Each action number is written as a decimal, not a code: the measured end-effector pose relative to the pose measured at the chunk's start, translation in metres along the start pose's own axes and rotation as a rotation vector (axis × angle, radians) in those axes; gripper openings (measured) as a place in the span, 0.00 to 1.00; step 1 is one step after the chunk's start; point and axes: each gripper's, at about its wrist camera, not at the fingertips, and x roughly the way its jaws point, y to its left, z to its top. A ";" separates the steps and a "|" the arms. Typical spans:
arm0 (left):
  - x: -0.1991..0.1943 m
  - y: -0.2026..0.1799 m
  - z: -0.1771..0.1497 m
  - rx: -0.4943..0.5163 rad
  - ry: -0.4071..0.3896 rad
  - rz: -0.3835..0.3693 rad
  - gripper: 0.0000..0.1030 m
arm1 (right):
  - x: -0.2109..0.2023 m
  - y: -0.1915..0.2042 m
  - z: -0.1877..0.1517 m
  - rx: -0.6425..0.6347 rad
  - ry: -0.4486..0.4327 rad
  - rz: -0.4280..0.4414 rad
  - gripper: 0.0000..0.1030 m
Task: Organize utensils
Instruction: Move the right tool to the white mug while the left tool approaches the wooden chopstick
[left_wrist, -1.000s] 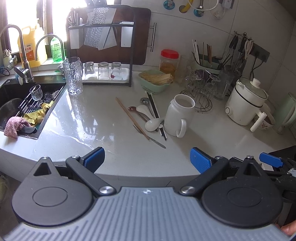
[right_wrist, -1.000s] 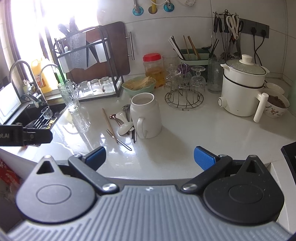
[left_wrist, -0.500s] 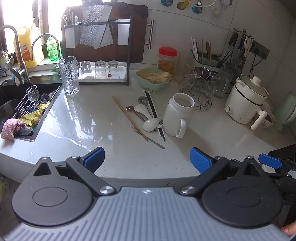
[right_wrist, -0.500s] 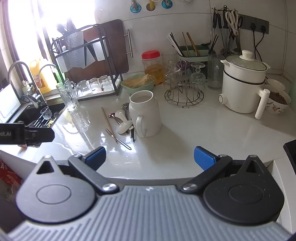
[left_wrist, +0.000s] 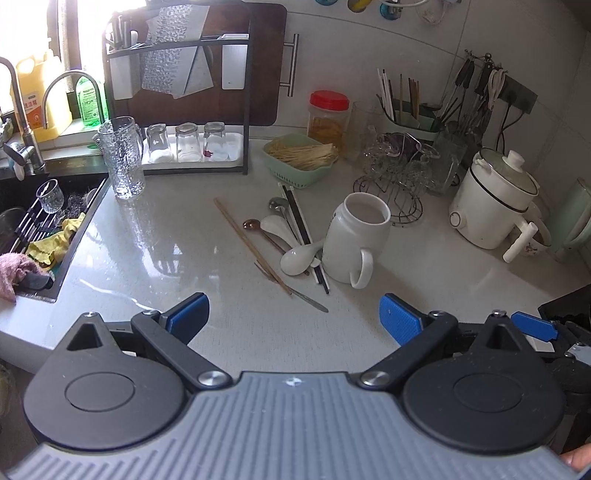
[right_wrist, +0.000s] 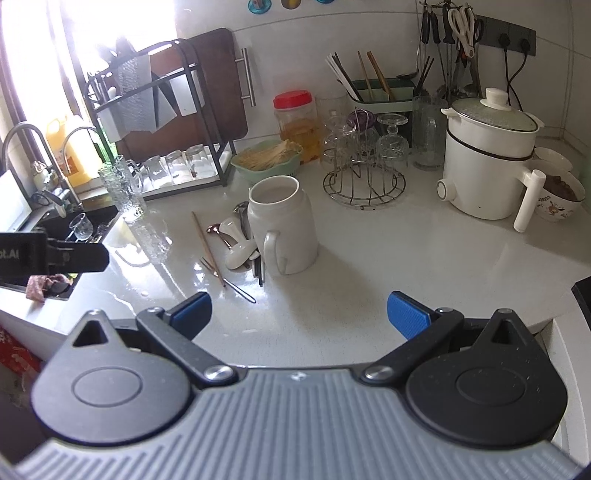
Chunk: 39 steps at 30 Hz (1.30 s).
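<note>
both wrist cameras are looking down across the counter (left_wrist: 424, 280) from its near edge, sharing the white mug (left_wrist: 356, 240) (right_wrist: 282, 225).

Bare counter (left_wrist: 192, 258) lies open in front of the loose spoons and chopsticks (left_wrist: 288, 240). A white jug (left_wrist: 356, 240) touches that pile's right side. Behind stand a green basket (left_wrist: 299, 162) and a wire glass rack (left_wrist: 399, 184); the sink (left_wrist: 44, 229) drops away at left.

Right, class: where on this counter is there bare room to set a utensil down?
Bare grey worktop lies between the black sink and the wooden chopsticks; more lies between the white ceramic mug and the white electric pot. The loose spoons left of the mug are crowded.
</note>
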 end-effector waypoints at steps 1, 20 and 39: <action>0.003 0.001 0.002 0.002 0.001 -0.001 0.97 | 0.003 0.001 0.002 0.003 0.002 0.002 1.00; 0.093 0.028 0.062 0.002 0.078 -0.036 0.97 | 0.070 0.005 0.029 0.061 0.051 -0.010 1.00; 0.241 0.091 0.100 -0.139 0.321 -0.071 0.97 | 0.147 0.027 0.052 0.011 0.097 -0.062 0.97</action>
